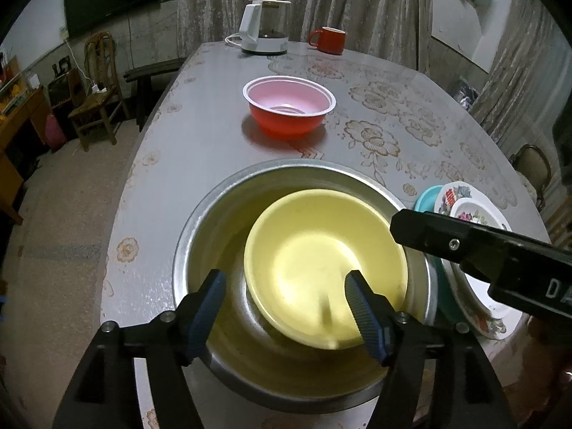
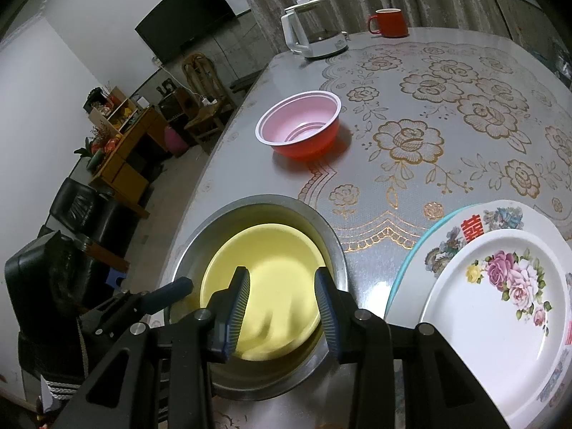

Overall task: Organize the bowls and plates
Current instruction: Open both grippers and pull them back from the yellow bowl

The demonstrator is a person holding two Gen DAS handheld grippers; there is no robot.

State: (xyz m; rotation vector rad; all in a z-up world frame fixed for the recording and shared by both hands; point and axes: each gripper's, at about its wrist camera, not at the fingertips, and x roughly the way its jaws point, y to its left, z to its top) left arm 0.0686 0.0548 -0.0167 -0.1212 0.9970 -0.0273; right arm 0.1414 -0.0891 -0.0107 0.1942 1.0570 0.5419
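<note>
Now both grippers, left (image 1: 286, 307) and right (image 2: 282, 307), gape empty above yellow bowl (image 1: 321, 268) nested in steel bowl (image 1: 200, 236); next, fetch red bowl (image 1: 289, 109) beyond, gripping its rim squarely.

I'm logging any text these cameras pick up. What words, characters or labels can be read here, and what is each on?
"囍", a red double-happiness character, on the rim of the middle floral plate in the stack.
"DA", white letters cut off by the frame edge, on the black body of the right gripper.
Red marks on the top plate, at its right edge: cut off, unreadable.
</note>
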